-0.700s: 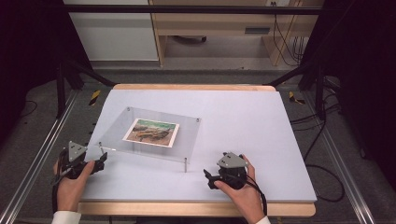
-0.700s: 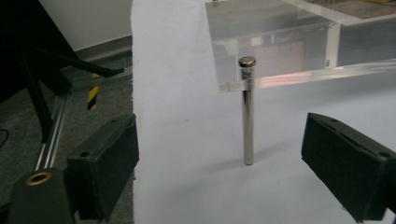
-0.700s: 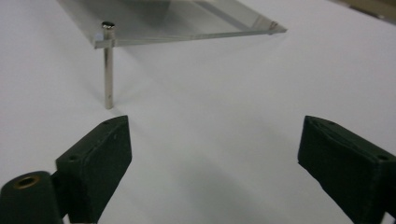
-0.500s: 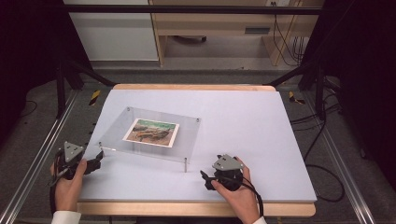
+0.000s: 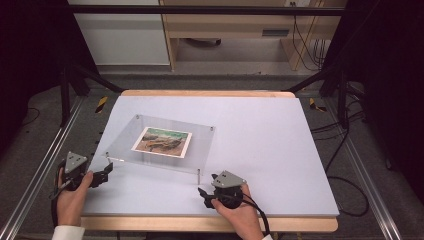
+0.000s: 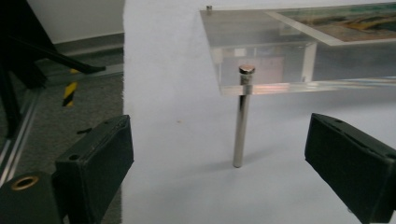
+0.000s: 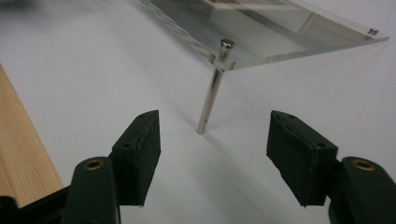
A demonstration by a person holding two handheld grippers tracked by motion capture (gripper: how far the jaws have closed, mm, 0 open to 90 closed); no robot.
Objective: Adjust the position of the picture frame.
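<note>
Two grippers, left gripper point(image 5: 106, 170) and right gripper point(image 5: 204, 192), jaws spread, each face a metal leg point(image 6: 242, 116) ahead between them; a careless nudge could tip the acrylic photo stand point(image 5: 200, 140).

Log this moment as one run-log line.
left gripper: open, facing near-left metal leg | right gripper: open, facing near-right metal leg | clear acrylic picture stand: untouched on white table

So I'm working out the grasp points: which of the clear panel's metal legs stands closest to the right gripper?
The near-right corner leg, the one nearest the table's front edge. It stands just ahead of the right gripper, between its open jaws in the right gripper view; the others are farther left or back.
</note>
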